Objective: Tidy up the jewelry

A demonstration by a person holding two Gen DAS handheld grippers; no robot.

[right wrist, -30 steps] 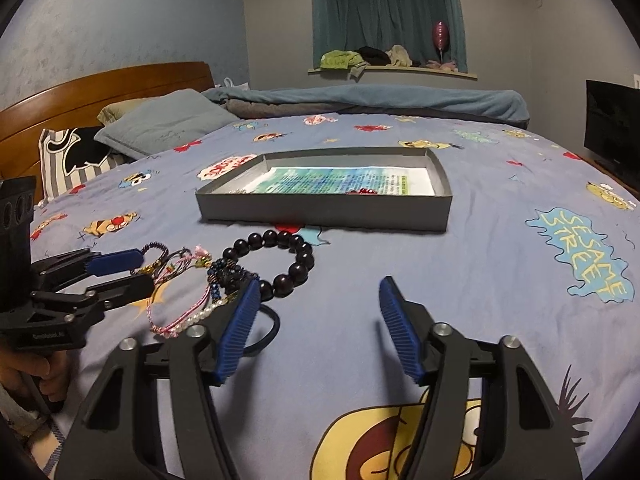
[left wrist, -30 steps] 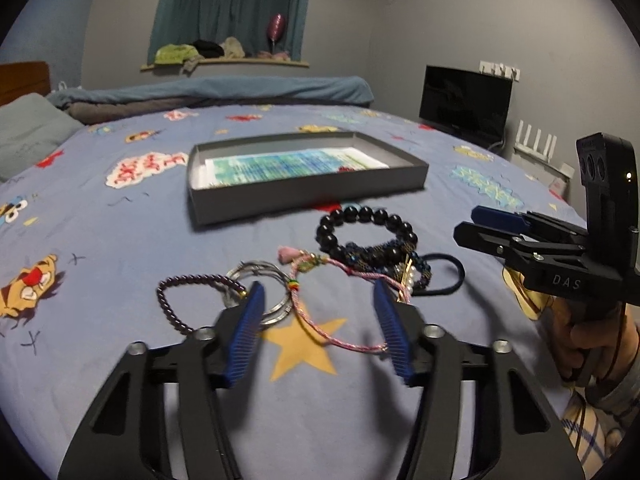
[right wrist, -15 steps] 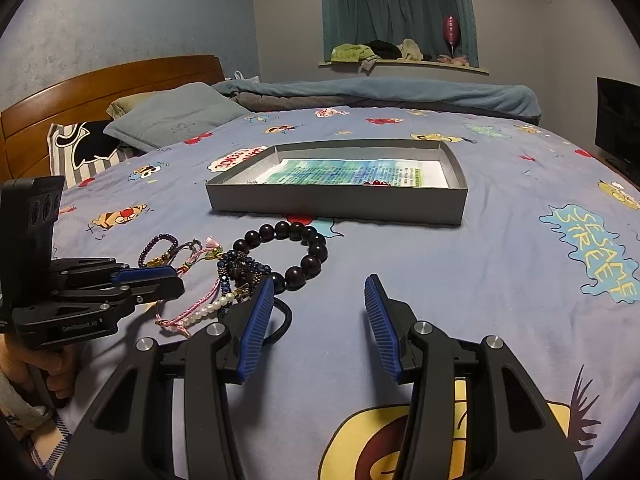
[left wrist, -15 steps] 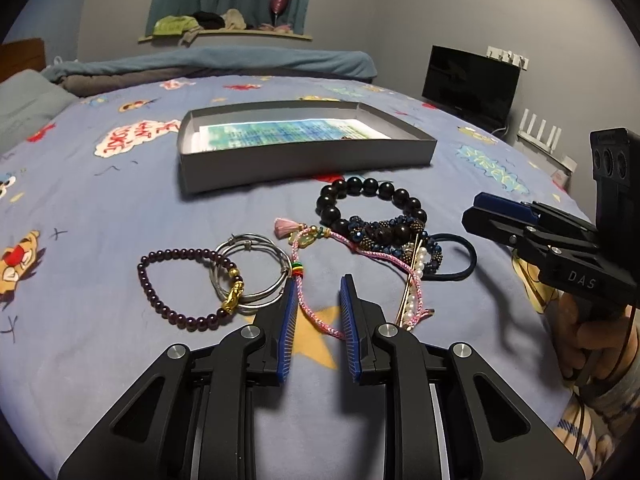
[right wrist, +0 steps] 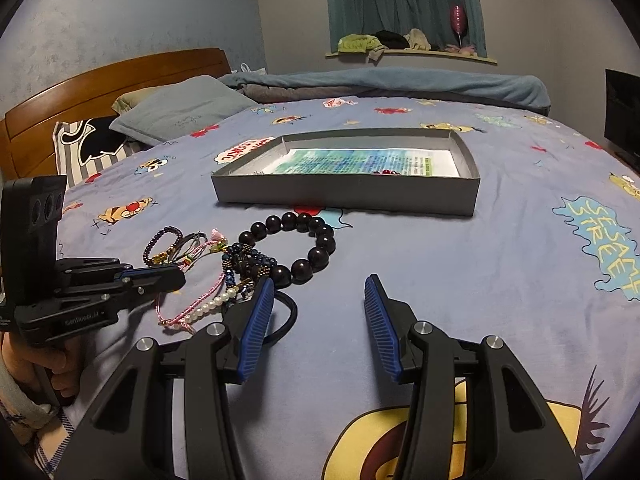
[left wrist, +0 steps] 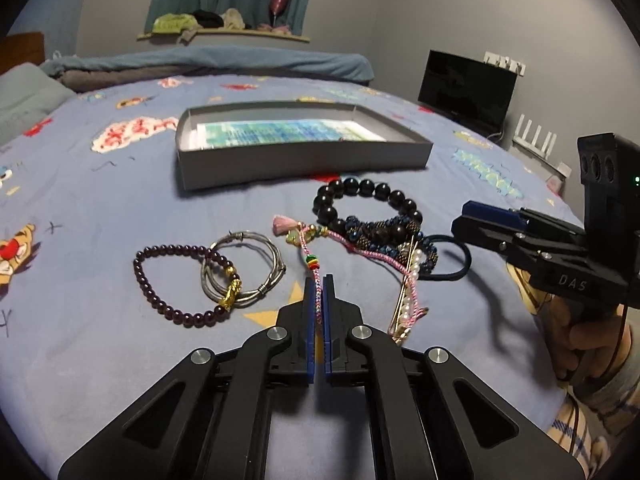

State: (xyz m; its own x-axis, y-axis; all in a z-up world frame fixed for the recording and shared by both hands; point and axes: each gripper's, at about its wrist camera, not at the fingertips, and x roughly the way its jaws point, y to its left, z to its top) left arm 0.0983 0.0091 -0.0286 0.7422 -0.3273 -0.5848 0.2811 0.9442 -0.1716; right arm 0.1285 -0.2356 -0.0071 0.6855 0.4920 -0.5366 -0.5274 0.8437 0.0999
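The pink woven bracelet (left wrist: 318, 280) lies on the bed (left wrist: 100, 208), in front of the grey box (left wrist: 304, 160), and one strand of it is pinched between the closed blue pads of the left hand-held gripper (left wrist: 319, 285). Just left of it lie the silver bangles (left wrist: 244, 270) and the purple bead bracelet (left wrist: 176, 280); the black bead bracelet (left wrist: 368, 204) sits nearer the box. The right hand-held gripper (right wrist: 320, 308) is held spread above the bed, right of the pile.

Right hand-held gripper (right wrist: 319, 322) open over bedsheet (right wrist: 460, 264), bracelets (right wrist: 248, 264) beside, grey tray (right wrist: 348, 196) beyond
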